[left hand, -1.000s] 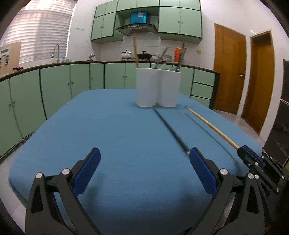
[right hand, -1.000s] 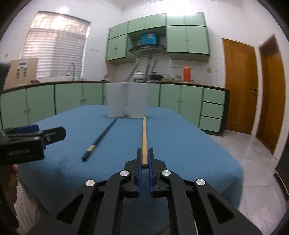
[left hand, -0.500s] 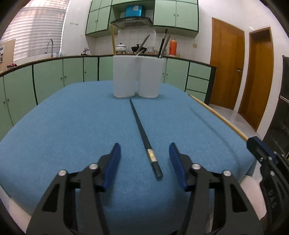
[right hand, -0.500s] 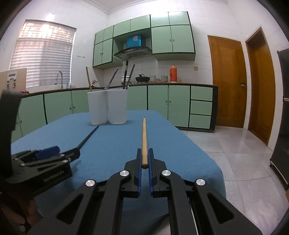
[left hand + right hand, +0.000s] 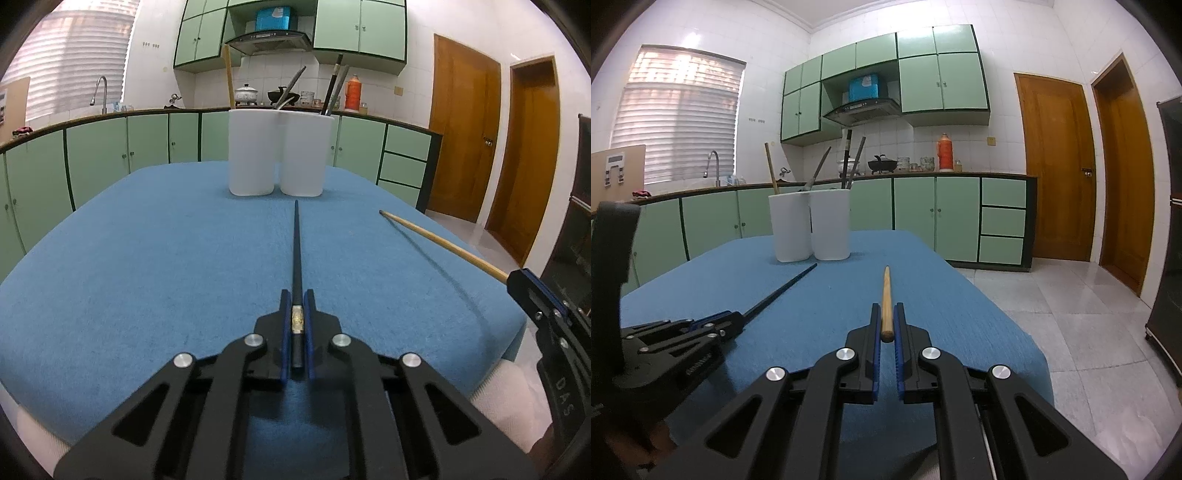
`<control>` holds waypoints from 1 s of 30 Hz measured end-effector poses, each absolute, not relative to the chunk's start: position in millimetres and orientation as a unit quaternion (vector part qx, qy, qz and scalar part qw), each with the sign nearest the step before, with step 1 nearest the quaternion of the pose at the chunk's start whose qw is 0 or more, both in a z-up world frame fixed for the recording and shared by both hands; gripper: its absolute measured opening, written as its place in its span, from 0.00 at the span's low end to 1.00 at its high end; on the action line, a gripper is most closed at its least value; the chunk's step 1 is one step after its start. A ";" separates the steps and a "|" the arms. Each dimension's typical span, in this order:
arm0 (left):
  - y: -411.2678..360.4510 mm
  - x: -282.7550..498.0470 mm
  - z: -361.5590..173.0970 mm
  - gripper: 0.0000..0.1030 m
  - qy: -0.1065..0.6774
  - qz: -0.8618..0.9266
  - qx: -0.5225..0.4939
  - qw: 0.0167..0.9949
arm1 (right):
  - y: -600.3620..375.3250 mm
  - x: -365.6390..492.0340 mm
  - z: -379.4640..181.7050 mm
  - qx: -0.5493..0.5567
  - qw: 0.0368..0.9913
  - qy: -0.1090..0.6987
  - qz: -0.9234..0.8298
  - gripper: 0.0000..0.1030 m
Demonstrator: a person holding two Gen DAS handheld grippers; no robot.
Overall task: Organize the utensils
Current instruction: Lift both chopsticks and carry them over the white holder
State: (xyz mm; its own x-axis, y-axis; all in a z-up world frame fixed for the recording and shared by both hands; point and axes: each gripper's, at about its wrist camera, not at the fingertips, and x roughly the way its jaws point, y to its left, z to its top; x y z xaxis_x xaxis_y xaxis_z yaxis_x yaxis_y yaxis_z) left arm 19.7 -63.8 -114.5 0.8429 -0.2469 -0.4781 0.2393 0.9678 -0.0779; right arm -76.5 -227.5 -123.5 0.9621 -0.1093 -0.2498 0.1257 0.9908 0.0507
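Observation:
A black chopstick point(image 5: 296, 251) lies lengthwise on the blue tablecloth point(image 5: 147, 258), tip toward two white utensil holders point(image 5: 252, 151). My left gripper point(image 5: 296, 295) is closing its jaws on the chopstick's near end, and the blue pads press on it. My right gripper point(image 5: 886, 310) is shut on the end of a wooden chopstick point(image 5: 886, 291), held a little above the cloth with its shadow below. In the right wrist view the left gripper point(image 5: 735, 321) and the black chopstick point(image 5: 783, 290) are at lower left. The holders point(image 5: 830, 225) contain several utensils.
The table's right edge drops to a tiled floor point(image 5: 1071, 314). Green cabinets point(image 5: 110, 147) run behind the table and two wooden doors point(image 5: 461, 129) stand at the right. The right gripper point(image 5: 524, 280) shows at the left wrist view's right edge.
My left gripper moved up to the black chopstick and its jaws went from wide open to shut around the near end. The right gripper kept its hold on the wooden chopstick.

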 end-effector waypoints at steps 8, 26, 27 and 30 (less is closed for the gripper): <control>-53.5 5.2 -79.9 0.06 0.198 -0.129 -0.006 0.972 | -228.1 -77.0 -110.1 0.028 0.993 0.107 -0.051 0.06; -38.7 13.4 32.4 0.06 0.075 -0.148 -0.006 0.986 | -238.9 -40.9 6.0 0.032 0.998 0.038 0.031 0.06; -38.4 15.6 37.7 0.06 0.073 -0.151 -0.005 0.986 | -238.4 -36.5 12.8 0.032 0.998 0.040 0.038 0.06; -41.7 23.0 54.1 0.06 0.065 -0.163 0.000 0.985 | -239.1 -19.5 35.2 0.036 0.996 0.053 0.062 0.06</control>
State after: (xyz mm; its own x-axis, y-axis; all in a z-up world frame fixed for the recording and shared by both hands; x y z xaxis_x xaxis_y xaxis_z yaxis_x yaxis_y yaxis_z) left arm 23.0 -41.7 54.1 0.9387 -0.3202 -0.1273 0.3202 0.9471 -0.0211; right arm -19.5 -239.1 35.2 0.9867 0.1269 -0.1015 -0.1194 0.9898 0.0774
